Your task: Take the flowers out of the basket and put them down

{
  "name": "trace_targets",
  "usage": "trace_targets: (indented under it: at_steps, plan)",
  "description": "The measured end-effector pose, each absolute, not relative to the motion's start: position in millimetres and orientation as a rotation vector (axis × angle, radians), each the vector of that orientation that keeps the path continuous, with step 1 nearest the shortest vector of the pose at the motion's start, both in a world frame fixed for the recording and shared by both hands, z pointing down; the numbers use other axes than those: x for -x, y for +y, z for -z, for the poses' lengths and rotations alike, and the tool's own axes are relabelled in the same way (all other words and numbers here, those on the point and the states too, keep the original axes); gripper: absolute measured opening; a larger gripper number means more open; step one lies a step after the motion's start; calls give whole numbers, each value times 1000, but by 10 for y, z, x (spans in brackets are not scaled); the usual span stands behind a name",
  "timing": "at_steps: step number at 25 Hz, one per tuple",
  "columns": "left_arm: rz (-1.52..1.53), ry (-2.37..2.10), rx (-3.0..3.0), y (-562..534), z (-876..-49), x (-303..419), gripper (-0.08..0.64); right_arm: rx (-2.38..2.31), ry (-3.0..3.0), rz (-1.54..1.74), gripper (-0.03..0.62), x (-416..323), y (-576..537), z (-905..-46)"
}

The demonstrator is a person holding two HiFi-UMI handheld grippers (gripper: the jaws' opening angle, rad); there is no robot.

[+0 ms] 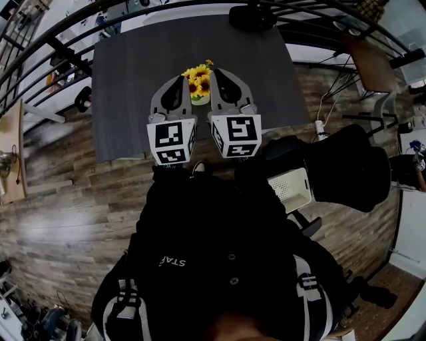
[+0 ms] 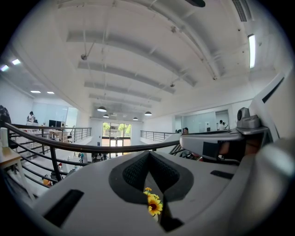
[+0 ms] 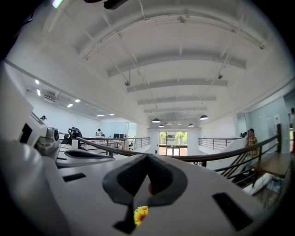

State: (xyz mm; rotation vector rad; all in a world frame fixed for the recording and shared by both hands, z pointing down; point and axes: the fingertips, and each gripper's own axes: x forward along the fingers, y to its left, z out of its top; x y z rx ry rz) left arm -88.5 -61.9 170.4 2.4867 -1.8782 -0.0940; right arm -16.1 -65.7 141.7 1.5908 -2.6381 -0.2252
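A bunch of yellow flowers (image 1: 198, 78) stands in a small pale basket (image 1: 200, 100) on the dark grey table (image 1: 133, 80). My left gripper (image 1: 180, 77) lies just left of the bunch and my right gripper (image 1: 218, 70) just right of it, both pointing level across the table. In the left gripper view the jaws (image 2: 147, 154) meet at their tips with nothing between them, and the flowers (image 2: 153, 205) show through the gap below. The right gripper (image 3: 146, 156) is shut in the same way, with a bit of yellow flower (image 3: 140, 214) below its pads.
A black object (image 1: 251, 16) sits at the table's far edge. A curved dark railing (image 1: 40, 40) runs behind the table. A black chair (image 1: 346, 166) and a white crate (image 1: 291, 186) stand to the right on the wooden floor.
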Motion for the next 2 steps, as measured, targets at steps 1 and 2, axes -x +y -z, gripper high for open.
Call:
trace_targets:
  at_steps: [1,2]
  plan:
    - [91,-1878,-2486,-629,-1706,893,0,-1592,-2638,229,14,165,-669,-1410]
    - [89,-1879,-2485,-639,-1707,900,0,-1594,-2638,232,14,169,-680,-1403]
